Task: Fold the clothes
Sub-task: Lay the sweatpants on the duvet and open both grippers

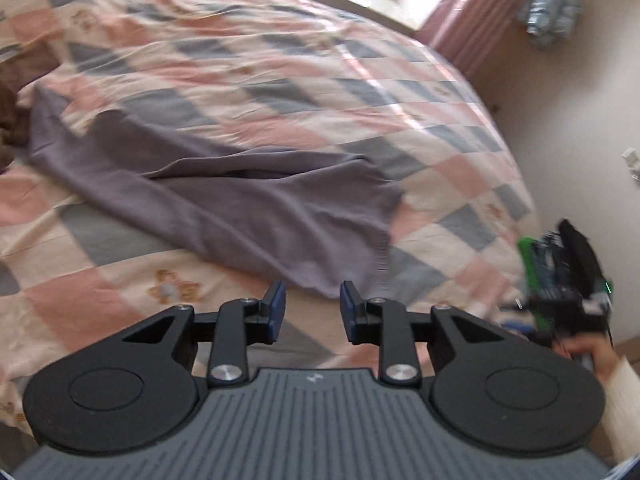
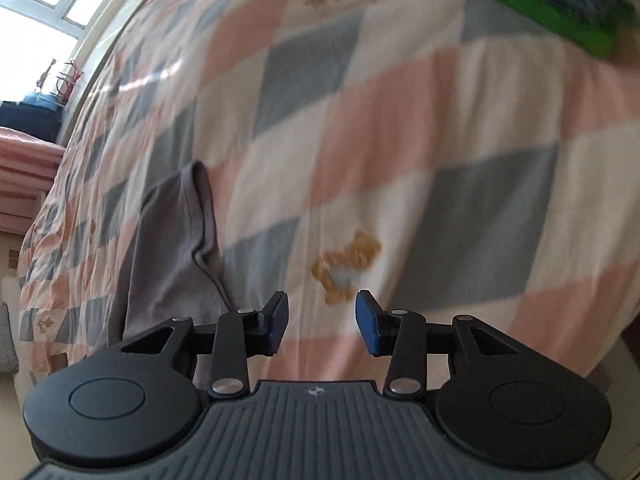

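Grey-purple cloth, the garment (image 1: 224,184), is seen lying spread and rumpled across the middle of the left wrist frame, on a quilt (image 1: 304,80) checked in pink, grey and cream. Its near hem is found just beyond the left gripper (image 1: 312,309), whose blue-padded fingers (image 1: 277,307) are held apart with nothing between them, at the lower centre of the frame. At the right edge of that frame the other gripper's body, black and green, is shown blurred, with a hand (image 1: 588,350) and a pale sleeve below it. In the right wrist frame the right gripper (image 2: 321,319) is likewise spread and empty, over a bare part of the quilt (image 2: 400,128) near a small brown bear print (image 2: 347,266). The garment (image 2: 172,248) is seen at the lower left there, beside the gripper and not touched by it. A window (image 2: 36,12) is shown at the upper left, and pink curtains (image 1: 468,28) at the upper right of the left wrist frame.
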Demonstrator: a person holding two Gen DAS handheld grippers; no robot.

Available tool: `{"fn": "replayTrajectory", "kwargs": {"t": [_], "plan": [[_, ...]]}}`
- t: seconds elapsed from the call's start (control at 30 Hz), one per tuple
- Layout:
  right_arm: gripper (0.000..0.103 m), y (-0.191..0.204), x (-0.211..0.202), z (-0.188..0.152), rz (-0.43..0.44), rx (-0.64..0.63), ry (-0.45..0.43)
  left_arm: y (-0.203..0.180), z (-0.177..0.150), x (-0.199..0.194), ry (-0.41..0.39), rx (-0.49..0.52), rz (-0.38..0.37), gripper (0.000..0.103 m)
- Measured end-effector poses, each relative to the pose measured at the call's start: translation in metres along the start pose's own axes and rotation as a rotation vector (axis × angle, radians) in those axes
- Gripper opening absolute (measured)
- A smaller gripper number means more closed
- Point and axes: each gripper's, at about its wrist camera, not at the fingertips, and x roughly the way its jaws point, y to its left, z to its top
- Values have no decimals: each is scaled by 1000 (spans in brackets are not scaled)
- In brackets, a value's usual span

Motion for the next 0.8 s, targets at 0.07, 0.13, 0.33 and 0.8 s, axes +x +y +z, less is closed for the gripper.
{"fn": "replayTrajectory", "kwargs": {"t": [0.07, 0.13, 0.33, 0.8], "plan": [[42, -3, 16, -27, 76, 53, 41, 9, -11, 2, 13, -1, 51, 25], [43, 5, 34, -45, 152, 90, 56, 21, -13, 9, 29, -10, 80, 25], [44, 42, 109, -70, 306, 248, 46, 53, -6, 52, 50, -7, 77, 30], [53, 67, 198, -98, 292, 455, -163, 272, 123, 115, -78, -267, 261, 54]]}}
